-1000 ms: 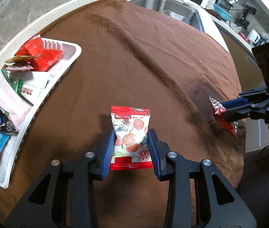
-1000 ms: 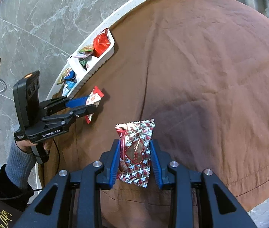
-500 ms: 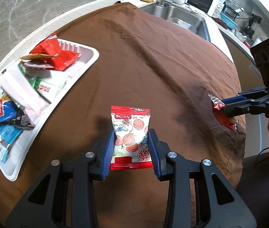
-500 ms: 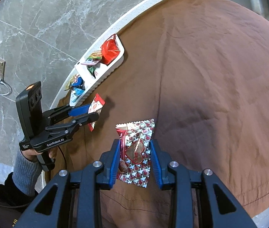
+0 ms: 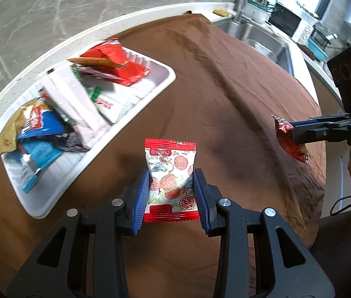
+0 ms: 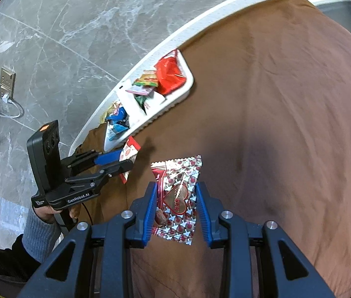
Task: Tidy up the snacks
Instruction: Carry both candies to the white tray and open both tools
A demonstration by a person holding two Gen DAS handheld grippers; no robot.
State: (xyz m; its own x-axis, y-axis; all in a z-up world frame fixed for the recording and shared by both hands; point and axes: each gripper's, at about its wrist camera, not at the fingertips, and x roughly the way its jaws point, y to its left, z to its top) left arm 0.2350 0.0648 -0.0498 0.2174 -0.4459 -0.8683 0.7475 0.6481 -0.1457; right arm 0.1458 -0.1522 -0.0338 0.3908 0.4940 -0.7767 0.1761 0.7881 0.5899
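Note:
My left gripper [image 5: 171, 186] is shut on a white lychee candy packet with red ends [image 5: 170, 173], held above the brown cloth just right of the white tray [image 5: 161, 84]. The tray holds several snack packets. My right gripper [image 6: 175, 198] is shut on a silver packet with red hearts [image 6: 176, 196], held above the cloth. From the left wrist view the right gripper [image 5: 297, 130] is at the far right with its red packet [image 5: 288, 139]. From the right wrist view the left gripper [image 6: 125, 160] is beside the tray's near end [image 6: 140, 126].
A brown cloth [image 5: 225, 79] covers the counter. A steel sink with a faucet [image 5: 254, 34] and a microwave [image 5: 289, 22] are at the far right. A grey marble wall [image 6: 76, 24] stands behind the counter's white edge.
My left gripper has swung toward the tray with its packet; the tray now looks closer and larger. My right gripper has also come nearer the tray, packet still held.

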